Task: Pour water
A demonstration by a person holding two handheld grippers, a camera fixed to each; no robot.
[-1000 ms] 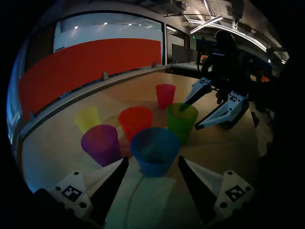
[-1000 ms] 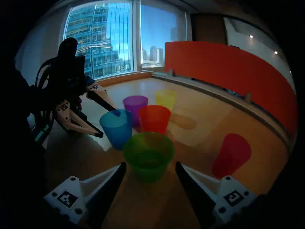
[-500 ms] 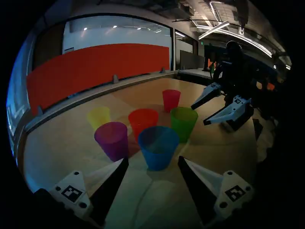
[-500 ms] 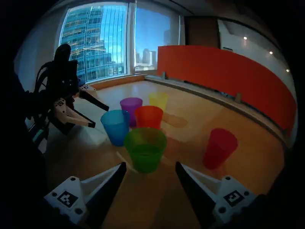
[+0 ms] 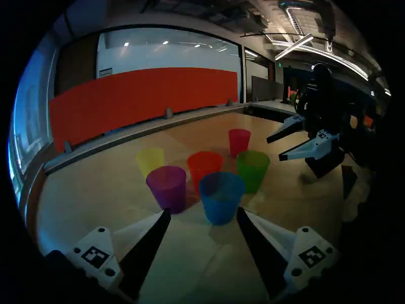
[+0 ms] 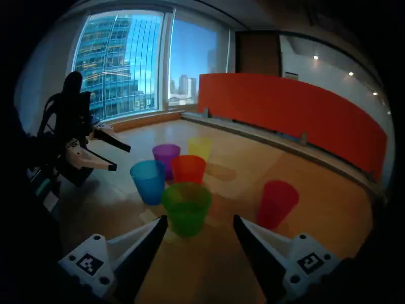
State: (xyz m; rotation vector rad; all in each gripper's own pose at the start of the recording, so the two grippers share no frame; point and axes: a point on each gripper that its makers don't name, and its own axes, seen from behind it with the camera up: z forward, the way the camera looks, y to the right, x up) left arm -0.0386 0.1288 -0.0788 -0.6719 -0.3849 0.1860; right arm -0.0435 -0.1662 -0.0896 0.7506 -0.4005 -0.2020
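Room: we log an office space with a long orange wall panel (image 5: 142,96), ceiling light strips (image 5: 304,43), and in the right gripper view tall windows (image 6: 121,61) facing high-rise towers.
Surface: pale wooden tabletop (image 5: 101,202), carrying six translucent plastic cups, all upright.
Cluster: five cups stand close together. In the left gripper view the blue cup (image 5: 221,196) is nearest, the purple cup (image 5: 167,187) just left of it, the orange cup (image 5: 204,167) behind them, the green cup (image 5: 252,169) to the right and the yellow cup (image 5: 150,160) at the back left.
Outlier: the red cup (image 5: 239,142) stands apart, beyond the green cup.
Water: we cannot tell whether any cup holds water.
Left tongs (image 5: 202,210): released, fingers spread wide, gripping nothing; the blue cup stands just ahead of the tips, untouched.
Right tongs (image 6: 199,217): released, fingers spread wide, gripping nothing; the green cup stands just ahead, untouched.
Cross-check: the left gripper view shows the right tongs off the tabletop, right of the cups, jaws apart; the right gripper view shows the left tongs likewise, left of the cups.
Writing: each finger bears a square black-and-white marker (image 5: 95,256), a coded pattern and not letters; the cups are plain coloured.
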